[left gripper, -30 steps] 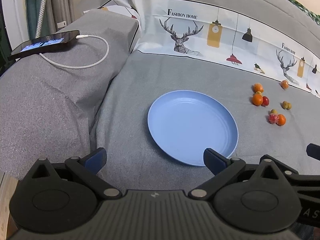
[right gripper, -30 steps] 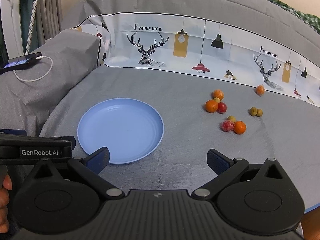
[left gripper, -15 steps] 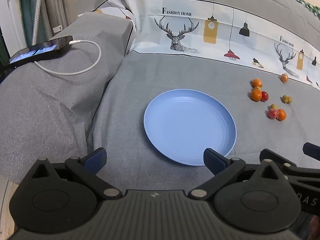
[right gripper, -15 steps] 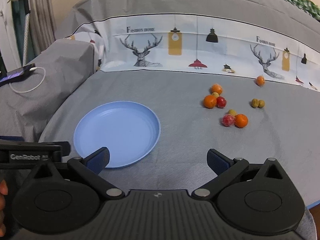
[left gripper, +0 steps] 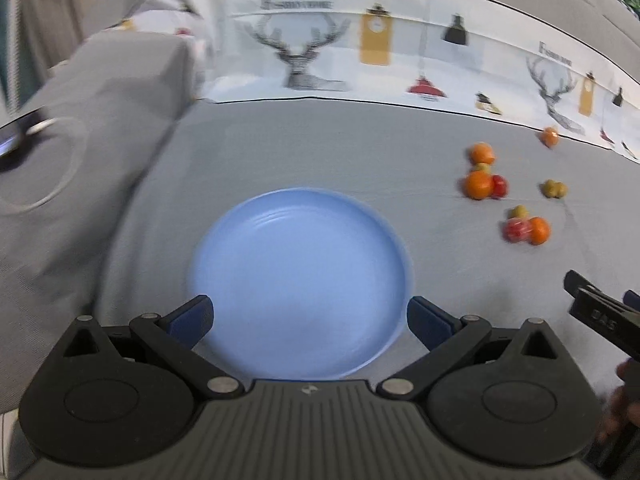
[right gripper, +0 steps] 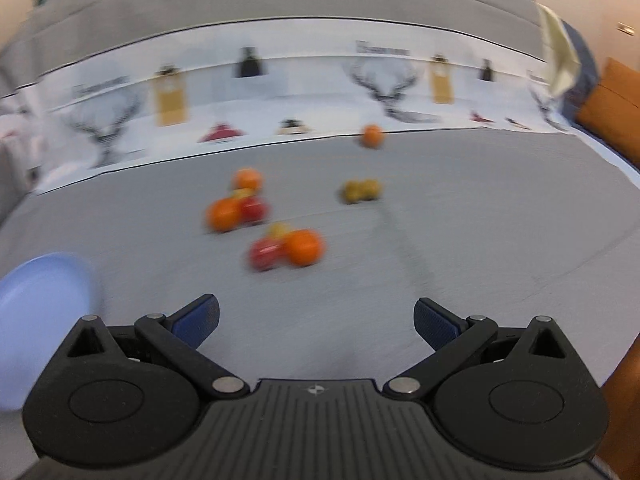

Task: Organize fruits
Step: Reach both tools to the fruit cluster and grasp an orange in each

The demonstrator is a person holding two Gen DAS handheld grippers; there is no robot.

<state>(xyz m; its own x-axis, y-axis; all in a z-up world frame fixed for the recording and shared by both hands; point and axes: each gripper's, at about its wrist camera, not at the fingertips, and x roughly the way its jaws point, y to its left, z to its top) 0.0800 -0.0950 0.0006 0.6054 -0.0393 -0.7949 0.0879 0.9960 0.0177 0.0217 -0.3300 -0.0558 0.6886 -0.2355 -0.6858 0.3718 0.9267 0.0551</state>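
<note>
A: Both the left gripper (left gripper: 308, 314) and right gripper (right gripper: 316, 316) are showing jaws wide open, empty. The fruits (right gripper: 286, 250) are lying clustered, far right of the plate (left gripper: 256, 240).

B: Risk: touching fruits are rolling apart on the soft bed (right gripper: 480, 220) if nudged.

A home, likely a bedroom: a bed (left gripper: 320, 152) under grey bedding with a deer-and-lamp printed band (left gripper: 380, 52), a pillow (left gripper: 100, 92), and a charging phone (left gripper: 12, 140) on it.
</note>
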